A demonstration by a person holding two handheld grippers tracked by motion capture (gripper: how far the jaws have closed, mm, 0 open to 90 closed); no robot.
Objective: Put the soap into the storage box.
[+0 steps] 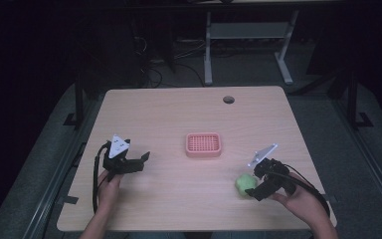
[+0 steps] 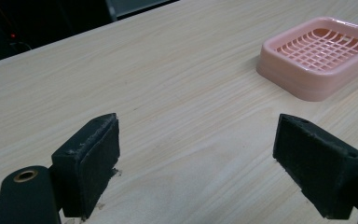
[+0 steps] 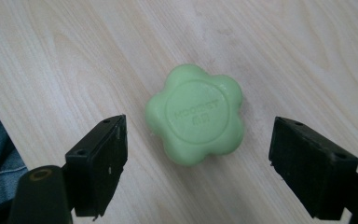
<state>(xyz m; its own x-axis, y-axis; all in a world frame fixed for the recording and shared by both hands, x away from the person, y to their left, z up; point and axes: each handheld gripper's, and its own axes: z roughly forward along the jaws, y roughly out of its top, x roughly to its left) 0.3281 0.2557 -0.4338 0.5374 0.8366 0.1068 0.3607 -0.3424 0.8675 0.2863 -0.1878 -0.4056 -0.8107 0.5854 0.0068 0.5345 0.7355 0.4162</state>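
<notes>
The green flower-shaped soap (image 3: 194,120) lies flat on the worktop (image 1: 179,114), well to the right of the pink soap dish (image 1: 204,144), straight ahead between the wide-apart jaws of the right hand-held gripper (image 3: 198,168), while the left hand-held gripper (image 2: 200,163), also wide and empty, sits far left of the dish.

A dim lab or test room. A pale wood-grain worktop (image 1: 179,114) with a cable hole (image 1: 229,99) stands alone on grey flooring. Behind it are the white metal legs of a second table (image 1: 208,50) and loose cables (image 1: 151,69) on the floor. Dark stands (image 1: 78,99) flank the worktop on both sides.
</notes>
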